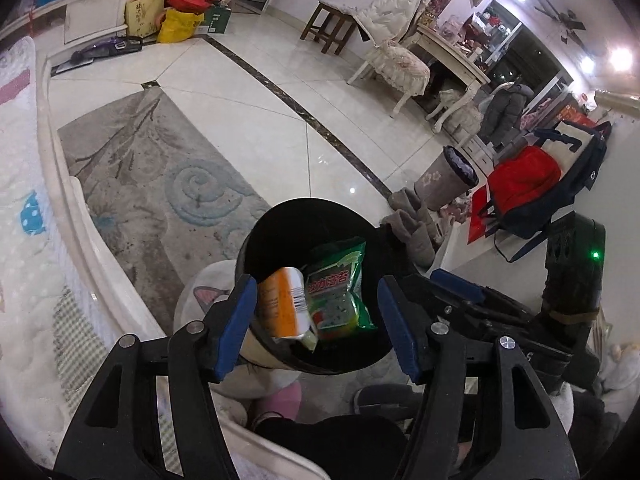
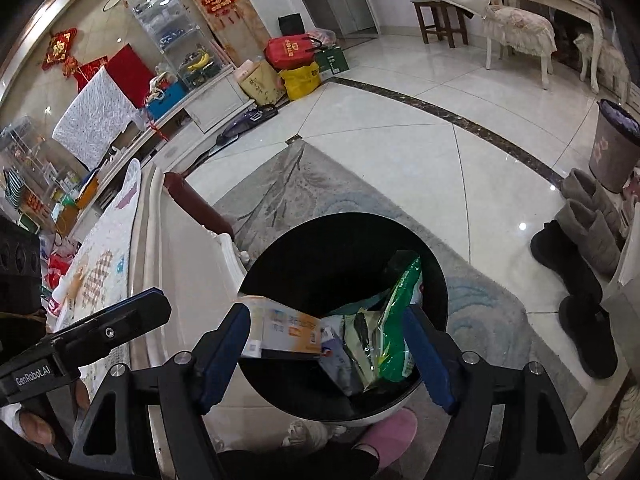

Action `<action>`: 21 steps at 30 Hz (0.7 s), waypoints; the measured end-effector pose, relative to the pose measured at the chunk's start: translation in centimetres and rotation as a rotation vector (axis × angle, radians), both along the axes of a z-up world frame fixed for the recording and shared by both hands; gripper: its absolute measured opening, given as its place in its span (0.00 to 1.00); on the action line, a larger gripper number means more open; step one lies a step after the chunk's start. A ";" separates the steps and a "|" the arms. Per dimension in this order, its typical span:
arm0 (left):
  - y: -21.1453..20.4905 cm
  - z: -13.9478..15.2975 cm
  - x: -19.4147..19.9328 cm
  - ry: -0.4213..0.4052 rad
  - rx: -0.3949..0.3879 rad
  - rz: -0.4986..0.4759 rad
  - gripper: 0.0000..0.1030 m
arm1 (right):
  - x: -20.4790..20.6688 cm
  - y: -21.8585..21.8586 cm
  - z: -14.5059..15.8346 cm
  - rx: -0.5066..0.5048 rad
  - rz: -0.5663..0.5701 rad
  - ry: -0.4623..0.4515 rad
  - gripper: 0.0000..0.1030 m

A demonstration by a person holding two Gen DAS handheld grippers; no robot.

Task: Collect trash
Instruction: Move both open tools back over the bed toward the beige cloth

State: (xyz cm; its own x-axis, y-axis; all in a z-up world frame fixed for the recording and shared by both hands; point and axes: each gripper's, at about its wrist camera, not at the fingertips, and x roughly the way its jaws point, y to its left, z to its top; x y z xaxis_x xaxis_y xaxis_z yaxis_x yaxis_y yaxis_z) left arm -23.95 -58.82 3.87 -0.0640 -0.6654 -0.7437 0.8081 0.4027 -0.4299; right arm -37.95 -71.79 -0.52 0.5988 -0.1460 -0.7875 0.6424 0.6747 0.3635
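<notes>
A black round bin stands on the rug right below both grippers. Inside it an orange and white carton leans tilted, with a green snack packet beside it. My left gripper hangs open over the bin's mouth, with the carton close to its left pad and free of the right one. In the right wrist view, the carton lies toward the bin's left side and the green packet stands on the right. My right gripper is open above them, its blue pads pressing on nothing.
A grey patterned rug lies on white tiles. A white padded seat edge runs along the left. A second grey bin, grey and black boots and a red backpack stand on the right. A pink slipper is beside the black bin.
</notes>
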 end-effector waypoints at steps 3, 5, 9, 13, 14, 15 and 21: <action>1.0 0.3 0.1 -0.017 0.002 0.006 0.60 | 0.1 0.5 0.3 -0.008 0.012 0.000 0.74; 1.8 0.7 0.1 -0.035 -0.002 0.015 0.60 | 0.2 0.9 0.5 -0.014 0.024 -0.002 0.74; 3.7 1.4 0.6 -0.076 0.002 0.058 0.60 | 1.0 2.2 0.8 -0.031 0.054 0.001 0.74; 5.8 1.8 1.2 -0.125 0.020 0.108 0.60 | 2.1 3.6 0.8 -0.043 0.087 0.014 0.74; 6.4 1.8 1.4 -0.135 0.021 0.118 0.60 | 2.3 4.0 0.9 -0.045 0.096 0.014 0.74; 6.9 1.8 1.6 -0.144 0.023 0.129 0.60 | 2.7 4.5 1.1 -0.048 0.111 0.015 0.74; 10.6 2.1 2.8 -0.208 0.035 0.209 0.60 | 4.6 7.3 2.2 -0.067 0.187 0.002 0.74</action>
